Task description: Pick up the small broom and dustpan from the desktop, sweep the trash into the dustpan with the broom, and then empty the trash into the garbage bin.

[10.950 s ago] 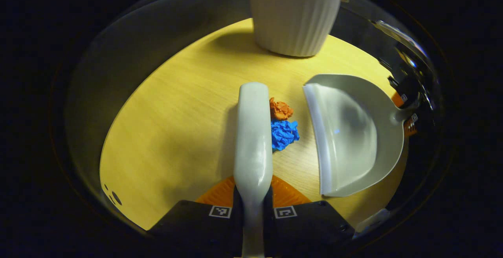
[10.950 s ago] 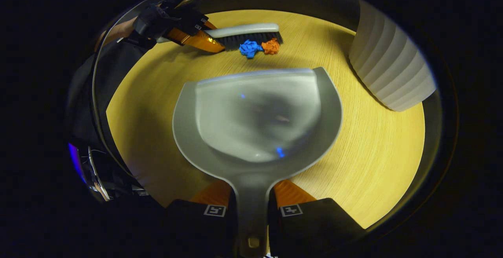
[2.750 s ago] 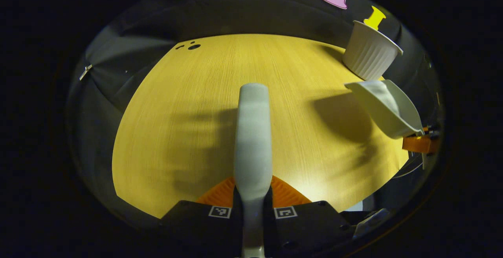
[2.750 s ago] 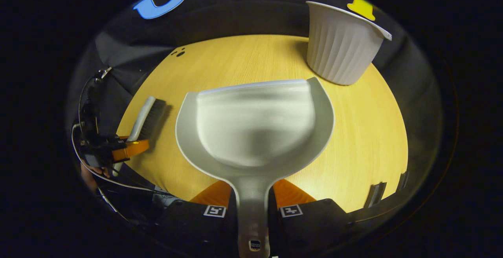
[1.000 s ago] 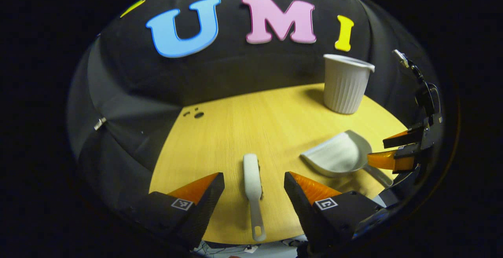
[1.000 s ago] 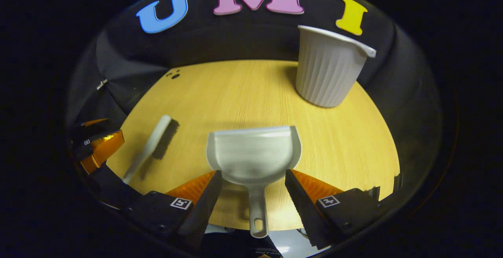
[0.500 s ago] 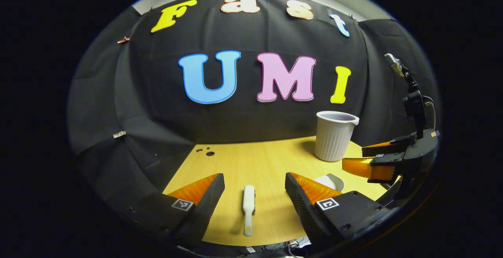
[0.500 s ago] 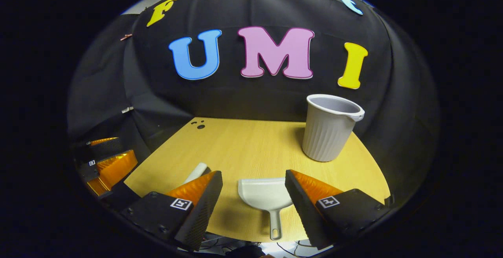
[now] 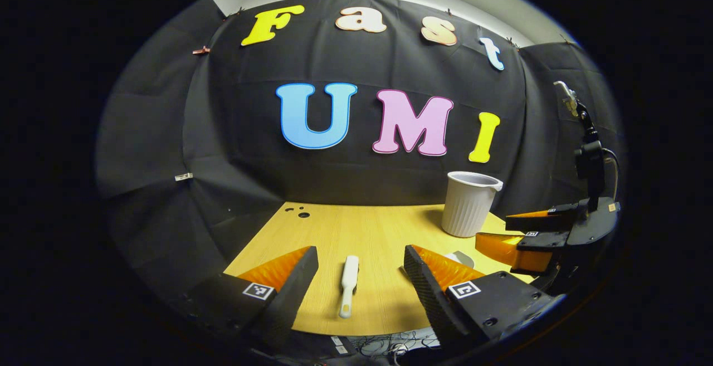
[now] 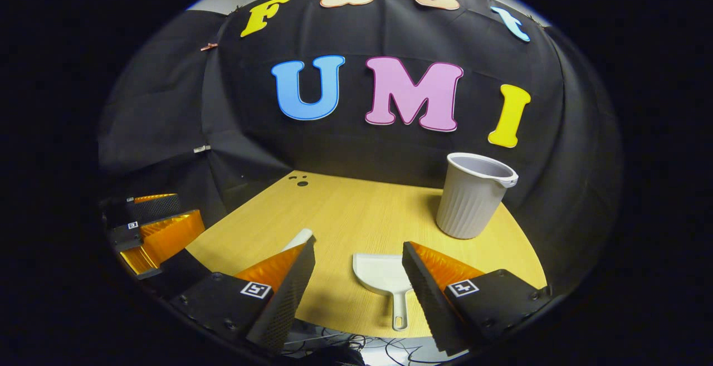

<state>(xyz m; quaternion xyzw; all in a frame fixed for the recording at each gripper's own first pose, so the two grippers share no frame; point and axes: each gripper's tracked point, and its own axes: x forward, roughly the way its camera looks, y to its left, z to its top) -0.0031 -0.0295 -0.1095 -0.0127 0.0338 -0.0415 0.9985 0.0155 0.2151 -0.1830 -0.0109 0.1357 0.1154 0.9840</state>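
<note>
The small white broom [image 9: 348,284] lies flat on the wooden desktop [image 9: 379,232], seen between my left gripper's open fingers; the left gripper [image 9: 361,263] is raised well above it and holds nothing. The white dustpan [image 10: 385,274] lies on the desktop [image 10: 356,210] near its front edge, handle toward me, under my open, empty right gripper [image 10: 359,257]. A tip of the broom [image 10: 299,238] peeks out behind the right gripper's left finger. The right gripper [image 9: 515,235] also shows at the right of the left gripper view, and the left gripper [image 10: 153,224] at the left of the right gripper view.
A white ribbed garbage bin [image 10: 475,195] stands upright at the back right of the desktop, also the bin [image 9: 467,203] in the left gripper view. Small dark holes [image 10: 299,181] mark the desktop's far left. Black cloth walls surround the desk; cables hang below its front edge.
Both grippers have let go of broom and dustpan, opened, and pulled up and back from the desk. Earlier, the paper scraps were swept and are gone from the desktop.
</note>
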